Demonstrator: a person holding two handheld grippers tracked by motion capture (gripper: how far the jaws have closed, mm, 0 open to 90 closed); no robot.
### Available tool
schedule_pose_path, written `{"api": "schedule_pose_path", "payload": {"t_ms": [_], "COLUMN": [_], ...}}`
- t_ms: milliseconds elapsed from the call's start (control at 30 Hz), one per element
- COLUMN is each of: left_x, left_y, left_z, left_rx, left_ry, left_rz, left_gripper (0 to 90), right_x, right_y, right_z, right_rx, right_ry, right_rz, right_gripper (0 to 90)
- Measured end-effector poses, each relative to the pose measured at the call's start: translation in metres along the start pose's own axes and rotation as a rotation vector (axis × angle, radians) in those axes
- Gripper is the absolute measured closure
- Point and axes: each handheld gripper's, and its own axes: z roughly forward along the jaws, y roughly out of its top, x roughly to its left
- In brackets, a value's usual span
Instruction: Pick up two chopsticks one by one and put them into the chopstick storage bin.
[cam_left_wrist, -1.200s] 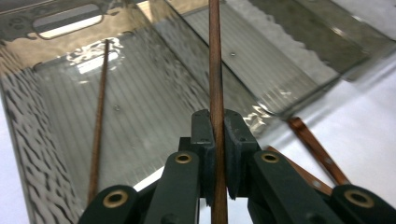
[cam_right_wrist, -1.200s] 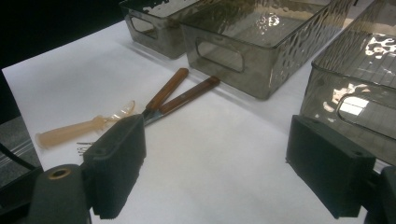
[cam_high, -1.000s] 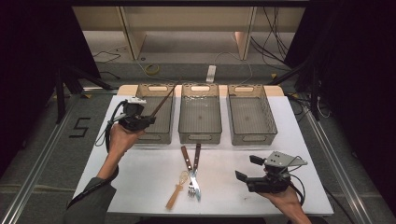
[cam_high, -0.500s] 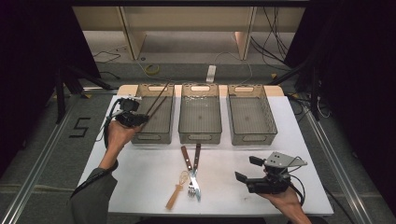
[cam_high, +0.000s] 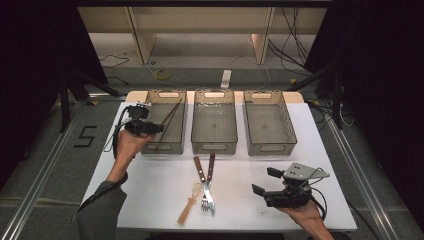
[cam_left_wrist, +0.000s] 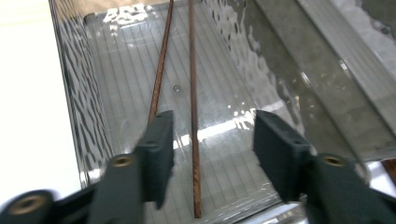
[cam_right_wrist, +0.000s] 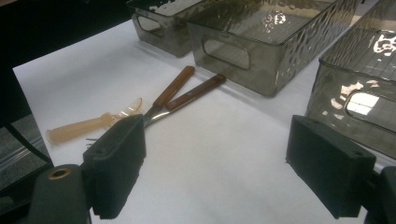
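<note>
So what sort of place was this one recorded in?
Probably a lab or recording studio, not a kitchen: a white table stands between black curtains, cables trail over the bare floor behind it, and three identical smoky plastic bins are lined up for sorting cutlery.

Lab recording setup. White table (cam_high: 150, 200) stands between dark curtains (cam_high: 35, 75). Cables (cam_high: 125, 57) cross bare floor (cam_high: 210, 75).
</note>
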Motion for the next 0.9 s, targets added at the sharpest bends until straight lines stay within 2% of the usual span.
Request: {"api": "schedule_pose_path", "payload": {"t_ms": [133,167,333,400,567,667,900], "left_x": [-0.01,-0.012,-0.023,-0.027,-0.042,-0.05,-0.061], "left_y": [-0.001,-0.001,-0.008,-0.01,-0.017,-0.022,-0.033], "left_z": [-0.012,-0.014,-0.03,-0.035,-0.046,-0.049,-0.05], "left_rx": [-0.023,-0.031,-0.061,-0.055,-0.064,-0.053,-0.016], "left_ry": [-0.003,-0.008,-0.078,-0.103,-0.127,-0.127,-0.153], "left_rz": [0.034,0.031,0.014,0.022,0.053,0.089,0.111], "left_gripper": [33.5,30.6,22.8,21.6,18.6,17.5,15.7], "right_x": [0.0,-0.001,0.0,-0.001,0.0,0.0,-0.001], "right_y": [0.0,0.0,0.0,-0.001,-0.001,-0.001,-0.001], "right_z": [0.0,0.0,-0.001,-0.001,-0.001,0.0,-0.001], "right_rx": [0.002,0.002,0.003,0.002,0.002,0.002,0.003], "right_ry": [0.003,0.003,0.0,-0.001,-0.001,-0.002,-0.003], "right_rz": [0.001,-0.002,0.0,0.0,0.001,0.0,0.0], "right_gripper": [20.4,20.4,20.4,20.4,20.4,20.4,20.4]}}
